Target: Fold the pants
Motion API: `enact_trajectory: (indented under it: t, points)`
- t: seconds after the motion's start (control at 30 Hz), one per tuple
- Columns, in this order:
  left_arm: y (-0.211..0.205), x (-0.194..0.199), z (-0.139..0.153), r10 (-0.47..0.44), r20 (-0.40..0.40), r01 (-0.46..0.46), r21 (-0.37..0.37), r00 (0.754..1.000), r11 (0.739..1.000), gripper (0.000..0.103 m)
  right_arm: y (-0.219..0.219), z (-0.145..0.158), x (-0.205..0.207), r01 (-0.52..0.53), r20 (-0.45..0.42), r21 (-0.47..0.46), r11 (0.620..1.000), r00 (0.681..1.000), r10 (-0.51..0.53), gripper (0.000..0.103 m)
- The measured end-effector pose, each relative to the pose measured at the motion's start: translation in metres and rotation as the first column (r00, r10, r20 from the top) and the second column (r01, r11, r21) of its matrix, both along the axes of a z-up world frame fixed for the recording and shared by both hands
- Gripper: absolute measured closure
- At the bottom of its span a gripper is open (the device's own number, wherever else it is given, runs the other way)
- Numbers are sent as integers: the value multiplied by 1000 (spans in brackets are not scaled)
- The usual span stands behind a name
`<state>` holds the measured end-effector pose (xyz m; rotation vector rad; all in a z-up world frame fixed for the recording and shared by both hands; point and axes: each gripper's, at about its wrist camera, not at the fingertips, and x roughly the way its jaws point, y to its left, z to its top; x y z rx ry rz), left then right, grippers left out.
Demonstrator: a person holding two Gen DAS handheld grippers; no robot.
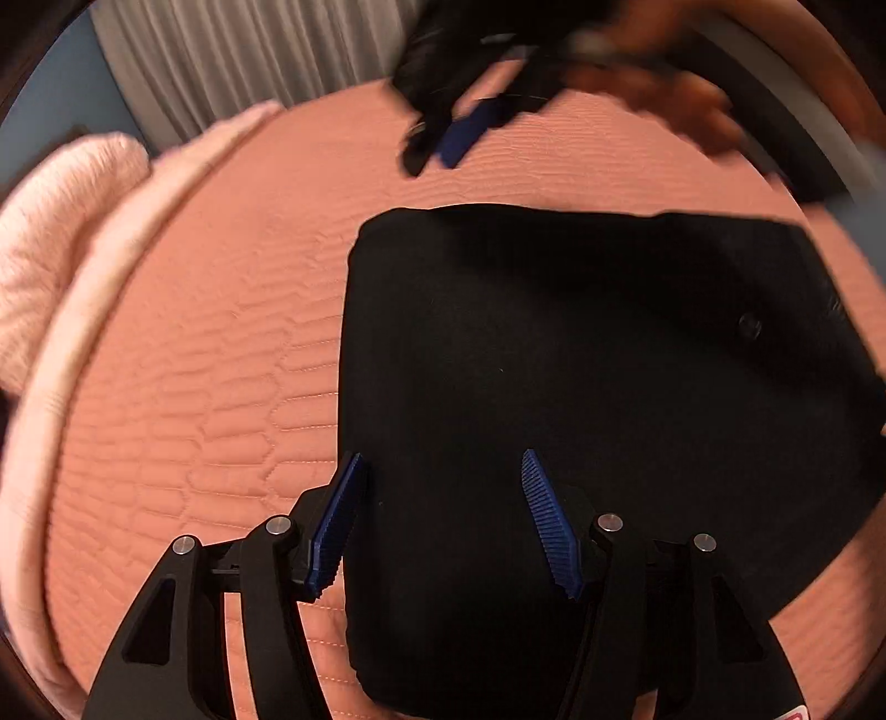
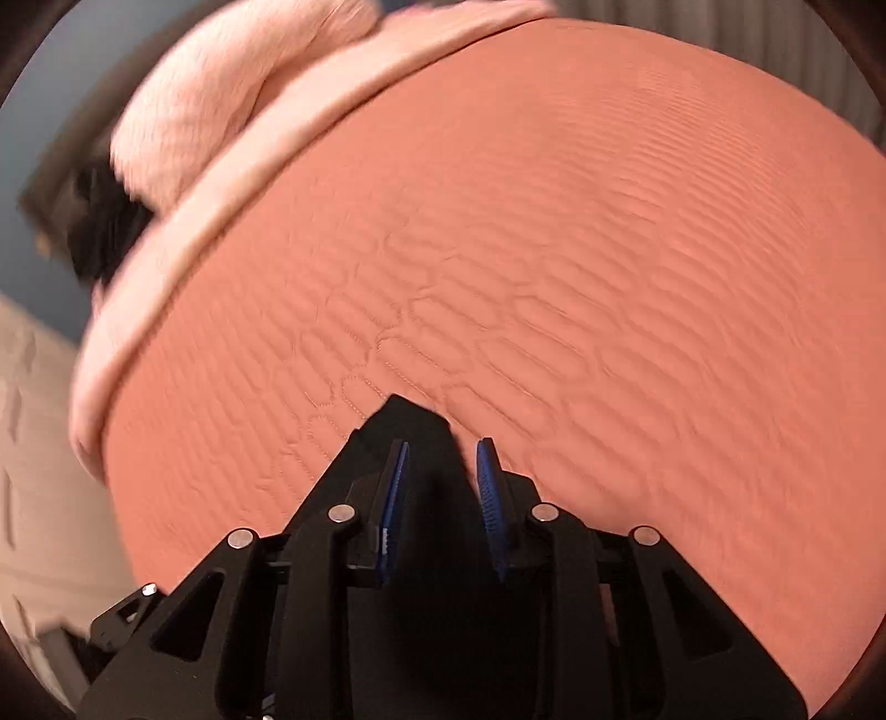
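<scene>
The black pants [image 1: 581, 399] lie folded into a rough rectangle on the salmon quilted bedspread [image 1: 221, 360]. My left gripper [image 1: 443, 465] is open above the pants' near left part, with nothing between its blue pads. In the left wrist view my right gripper [image 1: 459, 138] is blurred at the far side, above the bed beyond the pants. In the right wrist view my right gripper [image 2: 443, 448] has black pants fabric [image 2: 415, 426] between its blue pads, which stand a little apart around it.
A pale pink fluffy pillow [image 1: 50, 238] lies at the far left edge of the bed, and it shows in the right wrist view [image 2: 221, 94] too. Grey curtains [image 1: 232, 50] hang behind the bed. The bedspread [image 2: 609, 277] stretches wide ahead of my right gripper.
</scene>
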<state>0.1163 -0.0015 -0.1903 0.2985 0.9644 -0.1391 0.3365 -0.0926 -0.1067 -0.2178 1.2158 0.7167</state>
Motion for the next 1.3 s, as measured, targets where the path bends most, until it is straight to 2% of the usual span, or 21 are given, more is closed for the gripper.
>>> enact_trajectory:
  t: [0.17, 0.23, 0.27, 0.4, 0.43, 0.53, 0.63, 0.67, 0.7, 0.77, 0.8, 0.83, 0.87, 0.9, 0.97, 1.0, 1.07, 1.1, 1.13, 1.2, 1.3]
  points:
    - [-5, 1, -6, 42, -1, -42, 1, 999, 999, 45, 54, -23, 0, -215, -52, -176, 961, 977, 209, 76]
    - [-2, 3, -8, 48, -13, -48, -29, 999, 998, 45, 62, -29, -7, -257, -48, -248, 934, 966, 253, 86]
    - [0, 3, -9, 50, -17, -50, -43, 999, 998, 45, 66, -31, -6, -247, -37, -283, 927, 968, 247, 103]
    - [-1, 0, -13, 63, -1, -63, -60, 998, 996, 45, 58, -32, 24, -124, -3, -304, 945, 992, 129, 103]
    - [-1, -1, -14, 74, -4, -74, -68, 997, 995, 46, 51, -29, 37, -10, 142, -391, 920, 987, 71, 103]
    - [2, -9, -15, 102, 15, -100, -99, 995, 990, 46, 16, -11, 69, 153, 146, -233, 960, 982, -121, 103]
    - [5, -11, -16, 114, 24, -110, -125, 993, 986, 46, 26, -3, 54, 19, -21, -138, 990, 1000, -22, 103]
    - [5, -12, -16, 117, 26, -113, -132, 993, 985, 46, 38, -3, 44, -55, -30, -144, 988, 998, 51, 97]
    - [8, -11, -16, 120, 27, -115, -135, 992, 984, 46, 49, -6, 35, -104, -29, -173, 979, 995, 100, 65]
    - [7, -12, -14, 127, 28, -122, -131, 992, 984, 46, 74, -16, 25, -149, 27, -267, 952, 986, 162, 28]
    - [8, -14, -14, 130, 28, -126, -130, 991, 983, 46, 81, -21, 24, -162, 25, -288, 944, 984, 176, 28]
    - [11, -10, -14, 134, 27, -129, -132, 991, 983, 46, 83, -30, 23, -199, -46, -273, 941, 980, 193, 39]
    - [14, -9, -14, 134, 28, -129, -132, 991, 983, 46, 88, -43, 23, -204, -130, -260, 944, 976, 175, 93]
    - [14, -9, -14, 134, 30, -129, -133, 991, 983, 46, 92, -51, 21, -200, -146, -283, 938, 976, 164, 100]
    - [14, -10, -15, 141, 35, -135, -137, 989, 981, 46, 101, -58, 20, -231, -105, -355, 906, 973, 207, 101]
    - [13, -11, -15, 143, 38, -137, -134, 989, 981, 46, 96, -54, 34, -154, -95, -334, 930, 987, 130, 101]
    - [11, -15, -15, 148, 37, -142, -138, 988, 980, 46, 85, -34, 52, 29, 136, -401, 916, 990, 28, 103]
    - [3, -27, -15, 150, 36, -144, -141, 988, 979, 46, 76, -23, 59, 78, 149, -340, 937, 988, -28, 103]
    - [3, -28, -15, 151, 35, -144, -145, 988, 979, 46, 63, -9, 62, 106, 91, -209, 972, 992, -89, 103]
    - [3, -25, -16, 152, 30, -145, -151, 988, 978, 46, 56, 3, 37, 19, 25, -105, 994, 1000, -16, 103]
    - [7, -24, -17, 153, 32, -146, -155, 988, 977, 46, 48, -11, -1, -21, -9, -117, 993, 1000, 20, 103]
